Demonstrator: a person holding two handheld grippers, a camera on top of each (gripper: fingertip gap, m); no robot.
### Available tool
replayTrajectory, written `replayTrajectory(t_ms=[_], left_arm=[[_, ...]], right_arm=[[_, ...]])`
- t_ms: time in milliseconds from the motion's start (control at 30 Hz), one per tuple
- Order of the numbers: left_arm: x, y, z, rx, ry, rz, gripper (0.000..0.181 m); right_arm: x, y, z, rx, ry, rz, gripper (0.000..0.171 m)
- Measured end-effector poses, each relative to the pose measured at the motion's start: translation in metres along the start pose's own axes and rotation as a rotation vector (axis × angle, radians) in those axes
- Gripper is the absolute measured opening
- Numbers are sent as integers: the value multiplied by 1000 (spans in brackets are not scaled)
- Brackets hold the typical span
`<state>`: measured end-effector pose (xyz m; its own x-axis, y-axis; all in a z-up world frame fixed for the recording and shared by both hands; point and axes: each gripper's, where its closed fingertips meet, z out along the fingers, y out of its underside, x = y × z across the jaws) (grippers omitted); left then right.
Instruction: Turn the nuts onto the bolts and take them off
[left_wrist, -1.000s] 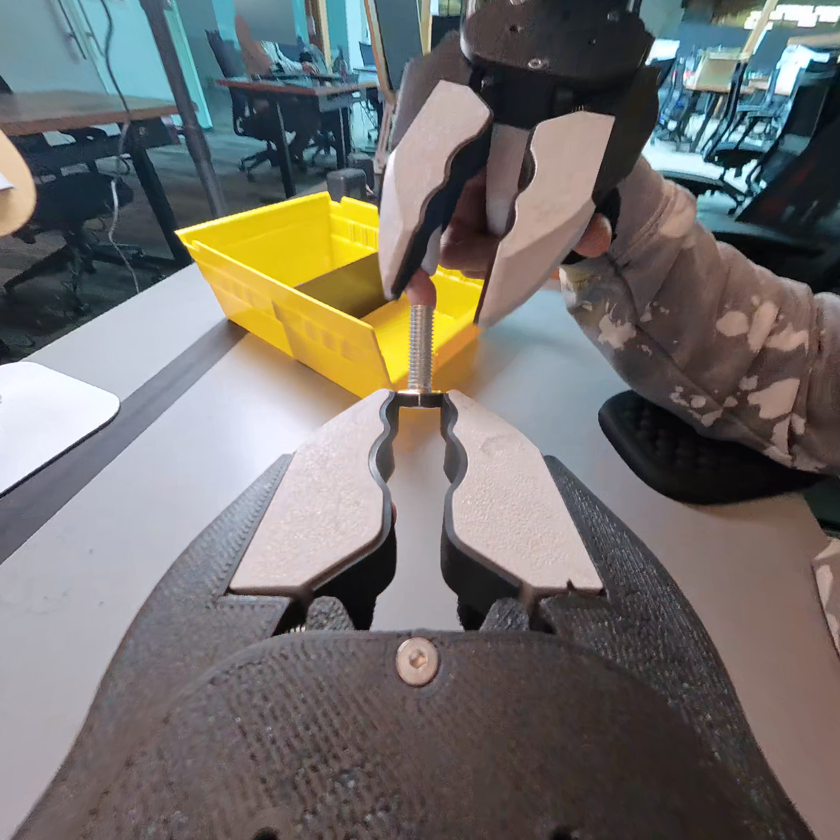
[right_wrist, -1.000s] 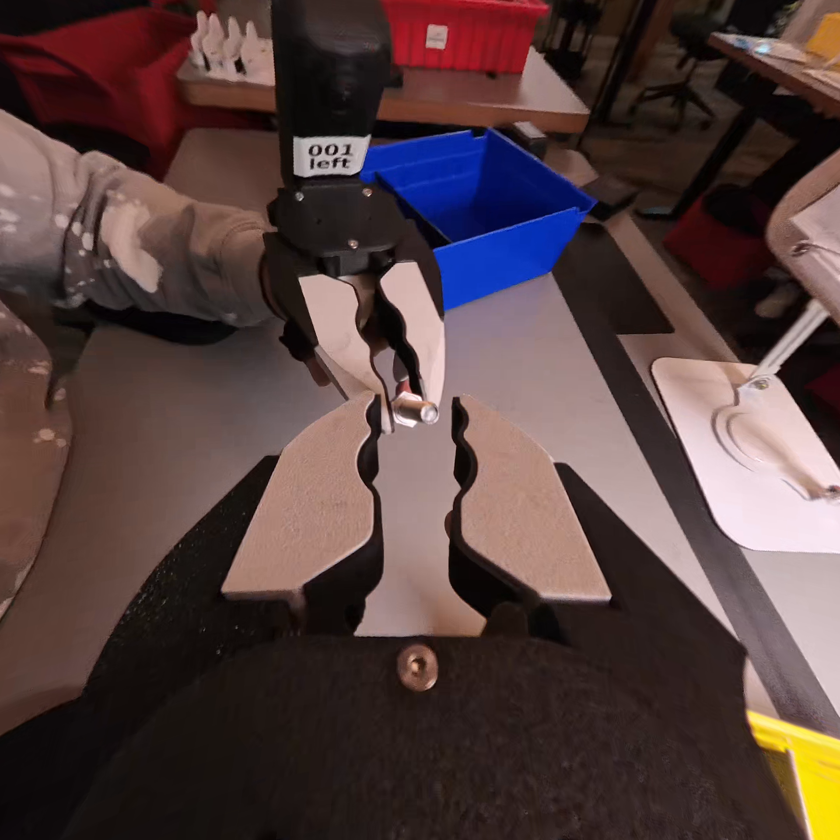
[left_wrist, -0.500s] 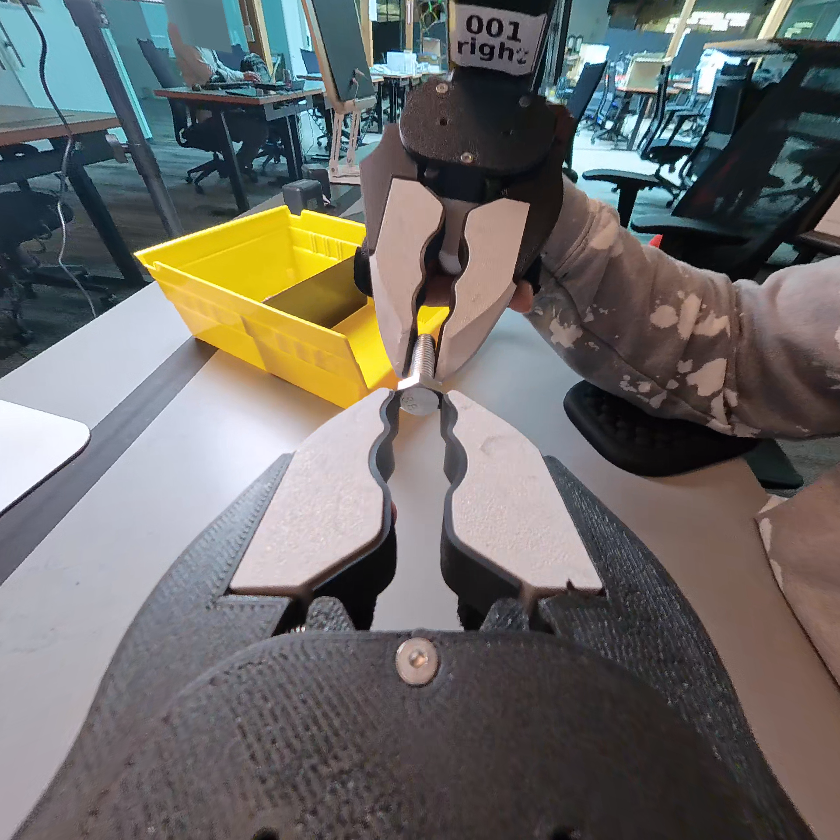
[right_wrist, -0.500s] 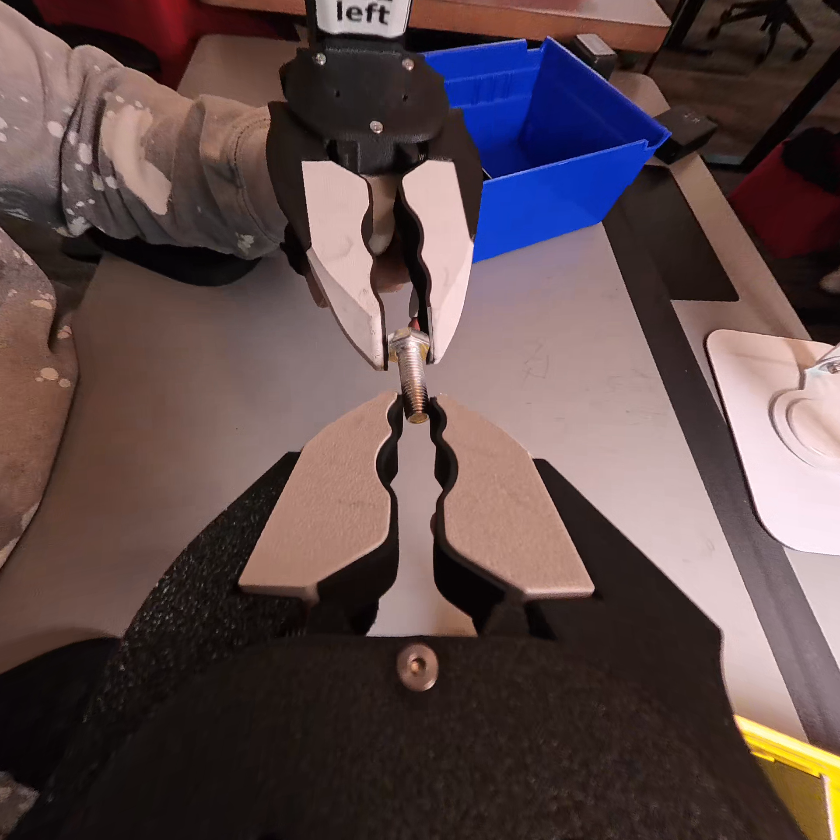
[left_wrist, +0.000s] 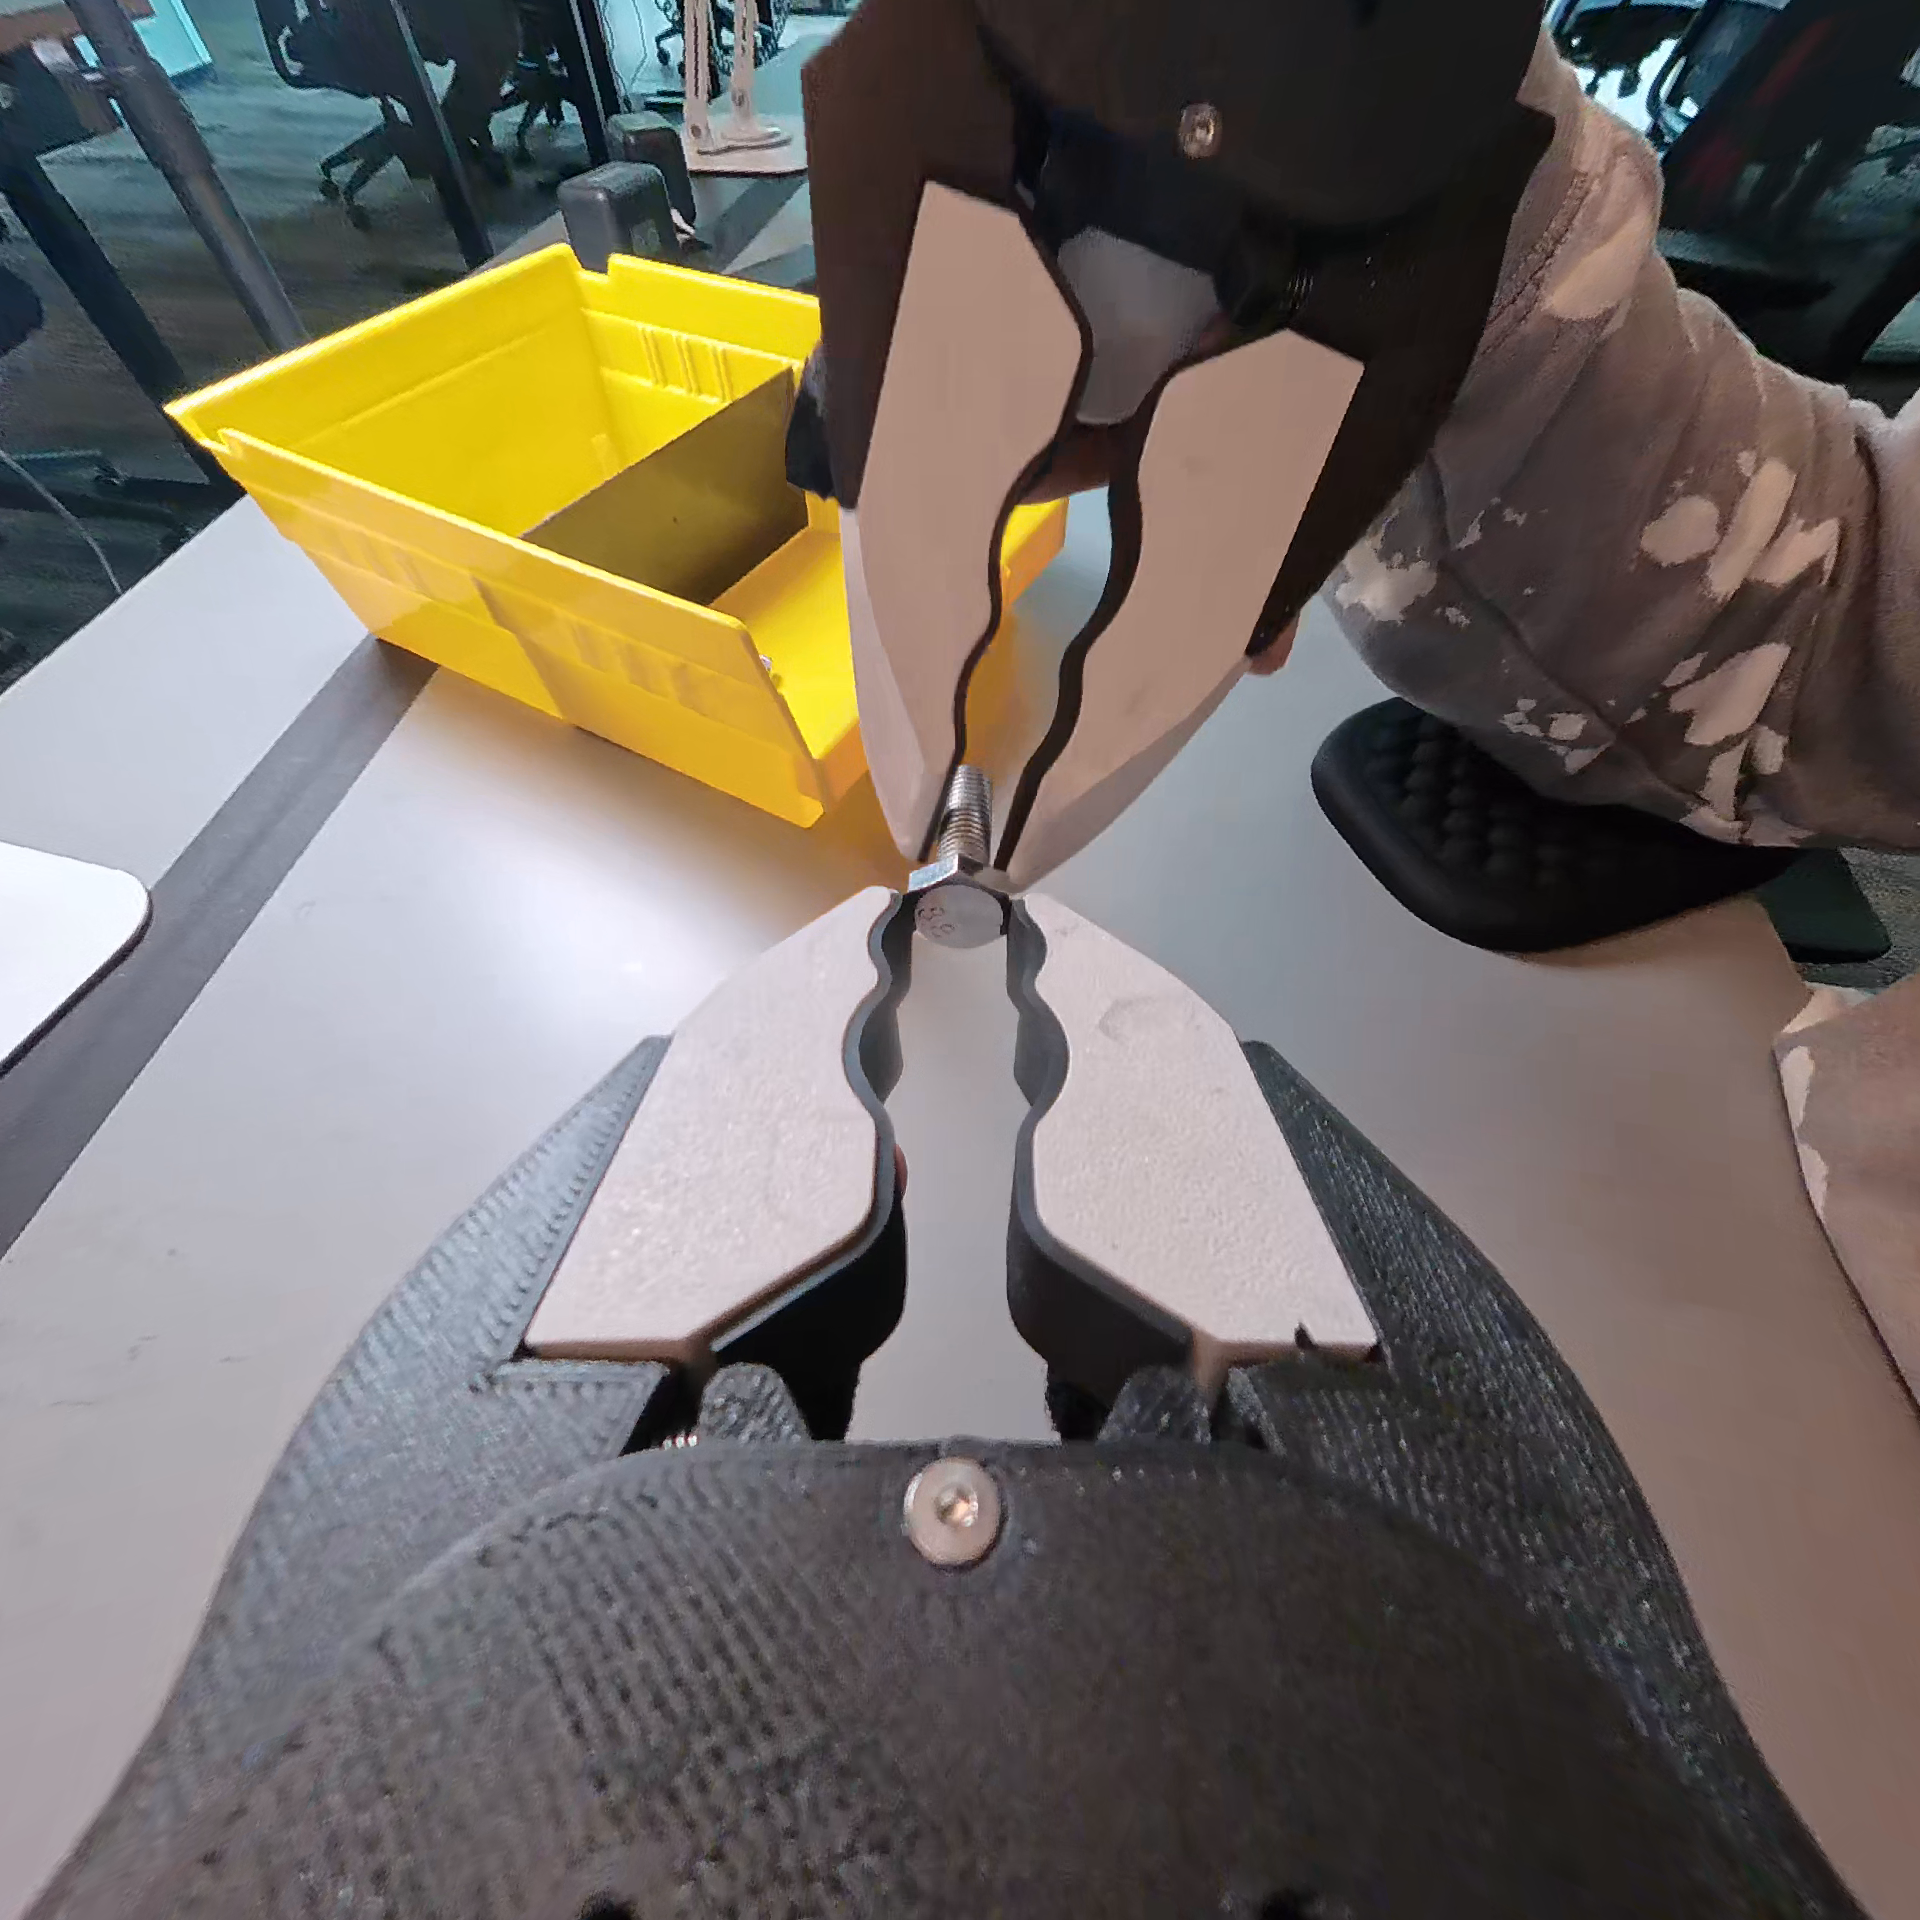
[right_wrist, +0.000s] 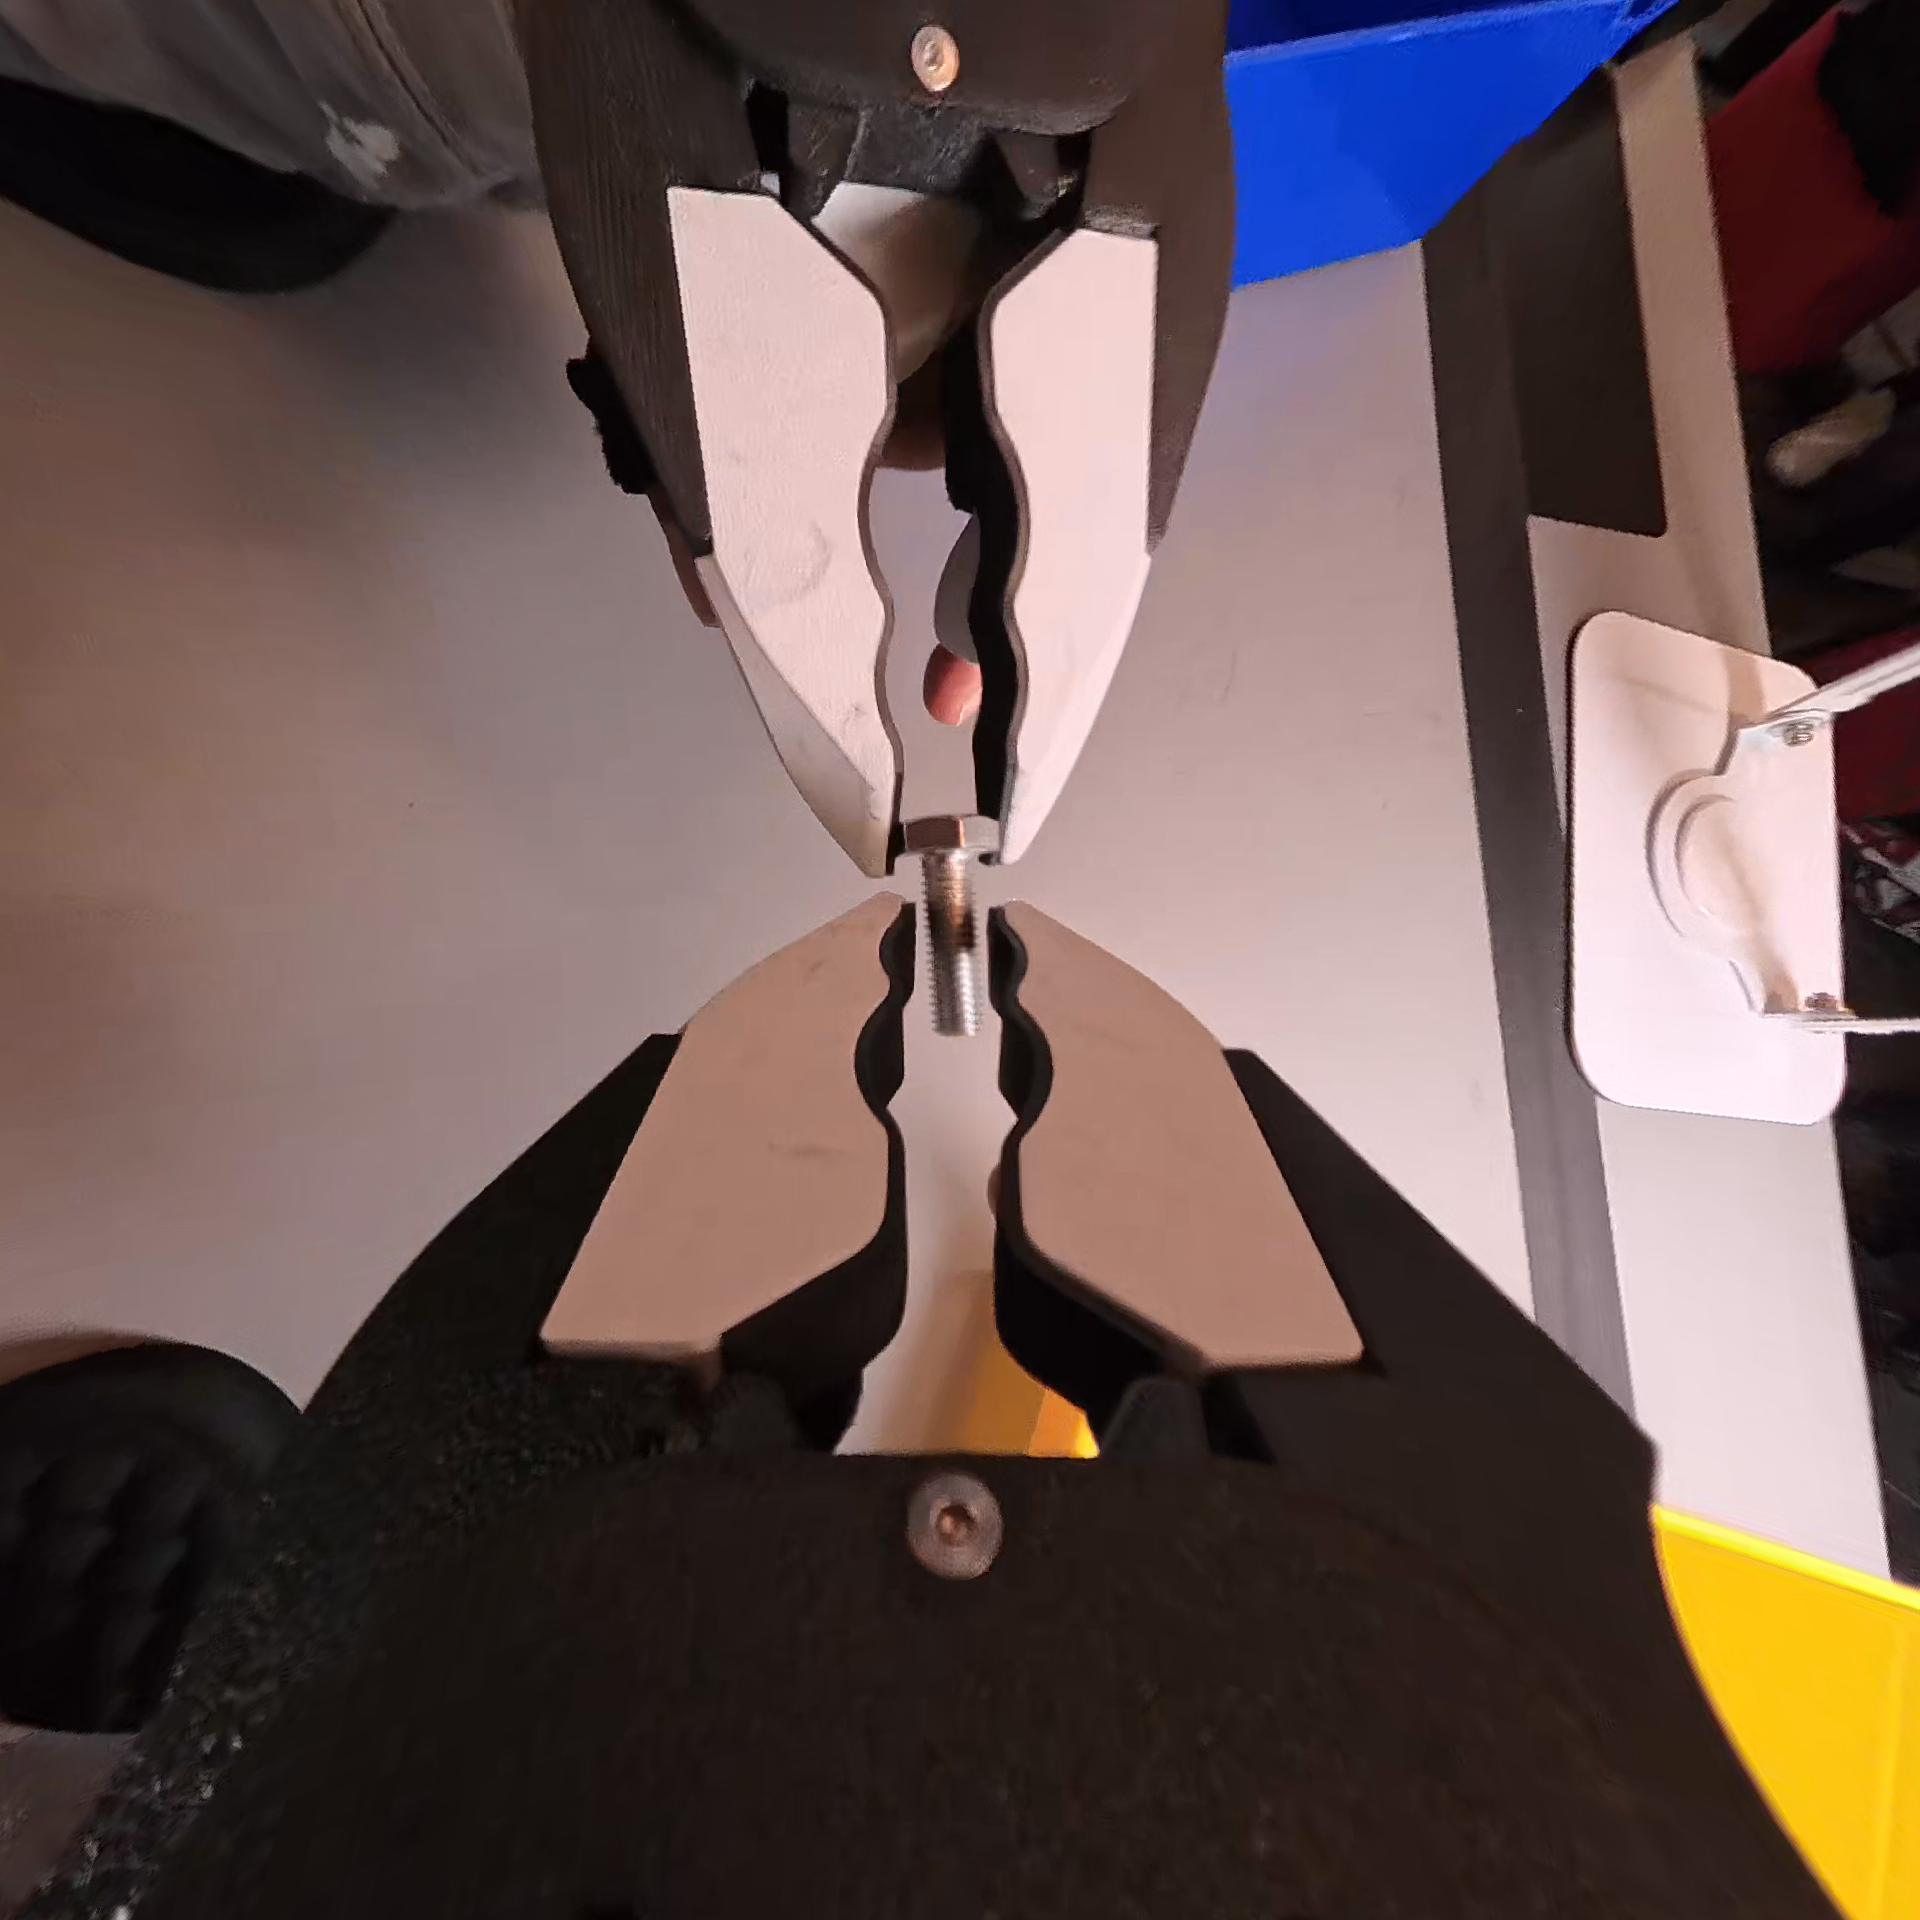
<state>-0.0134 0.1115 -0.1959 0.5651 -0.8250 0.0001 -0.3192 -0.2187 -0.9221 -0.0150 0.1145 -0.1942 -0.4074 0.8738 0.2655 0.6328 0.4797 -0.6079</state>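
Left gripper (left_wrist: 958, 914) nearest the lens in the left wrist view: fingertips closed on the hex head of a silver bolt (left_wrist: 960, 902), head face turned toward the camera, only a narrow gap left between the pads behind the grip. The bolt's threaded shank points away from the left gripper, straight into the right gripper (left_wrist: 961, 836), which comes in from above and beyond. In the right wrist view the same bolt (right_wrist: 951, 940) runs from the left gripper (right_wrist: 948, 842) at its head down between the right gripper's (right_wrist: 951, 914) tips, free end of the thread lying in the wavy channel between its fingers. The right tips sit close on both sides of the shank; whether they press on the thread or merely flank it, cannot tell. No nut visible on the exposed thread. Both grippers meet tip to tip above a grey table (left_wrist: 436, 935). Beyond, on the table: a yellow bin (left_wrist: 499, 457) with a dark divider, just behind the right gripper in the left view; a black textured pad (left_wrist: 1538, 831) under a mottled grey sleeve (left_wrist: 1621, 499). In the right view, a blue bin (right_wrist: 1382, 156) at the far edge and a white plate with a metal bracket (right_wrist: 1704, 873) off to the side.
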Motion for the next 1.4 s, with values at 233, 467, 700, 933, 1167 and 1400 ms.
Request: replayTrajectory(t_ms=[233,467,700,933,1167,1400], left_arm=[[-16,-11,-9,87,-85,-52,20],[-62,-38,-54,317,-355,-86,28],[-84,-41,-78,390,-514,-62,28],[-94,-34,-82,391,-531,-93,27],[-96,-34,-86,401,-530,-104,25],[-96,-40,-91,421,-536,-100,25]], right_arm=[[16,-1,0,55,32,48,9],[160,77,-93,125,596,486,10],[233,249,-98,-320,650,872,10],[223,346,-74,-678,600,1134,9],[222,366,-58,-713,577,1195,10],[236,332,-81,-630,630,1073,21]])
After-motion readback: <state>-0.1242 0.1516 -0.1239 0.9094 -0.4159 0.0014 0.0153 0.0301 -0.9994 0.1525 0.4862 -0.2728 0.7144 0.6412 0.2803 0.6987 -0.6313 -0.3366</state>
